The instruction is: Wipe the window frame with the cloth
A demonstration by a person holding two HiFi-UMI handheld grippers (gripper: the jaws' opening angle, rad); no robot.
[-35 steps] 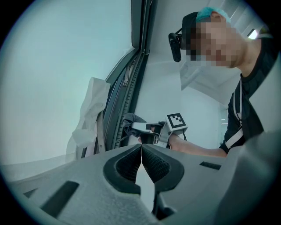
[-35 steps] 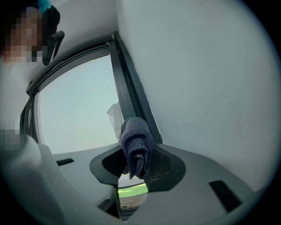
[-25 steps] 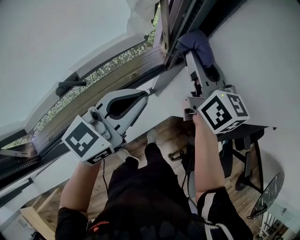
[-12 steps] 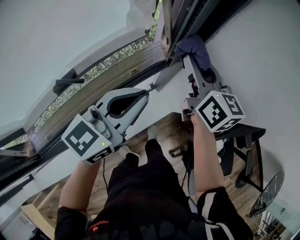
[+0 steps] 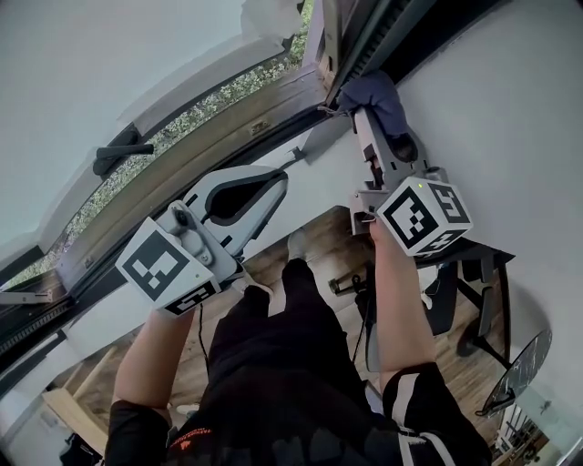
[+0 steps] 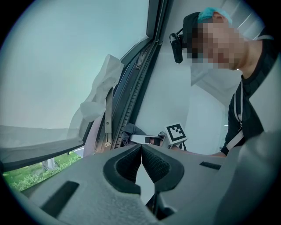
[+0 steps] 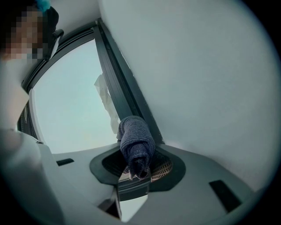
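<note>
A dark blue cloth (image 5: pixel 375 95) is pinched in my right gripper (image 5: pixel 366 116), which is shut on it and presses it against the dark window frame (image 5: pixel 364 41) near the corner. In the right gripper view the cloth (image 7: pixel 136 145) bulges out between the jaws beside the frame (image 7: pixel 120 90). My left gripper (image 5: pixel 284 173) hangs lower left, away from the frame, with its jaws shut and nothing held. The left gripper view has the pads (image 6: pixel 141 151) touching, and the cloth (image 6: pixel 131 132) and right gripper (image 6: pixel 151 139) farther off.
An open window sash with a black handle (image 5: pixel 117 157) lies at left, greenery behind the glass. White crumpled film (image 5: pixel 273 18) hangs at the frame's top. A white wall (image 5: pixel 492 118) is at right. Below are a wooden floor, a black stand (image 5: pixel 474 291) and the person's legs.
The right gripper and cloth have slid slightly along the frame, up and leftward in the picture. The left gripper has drifted a little up-left too, still shut.
</note>
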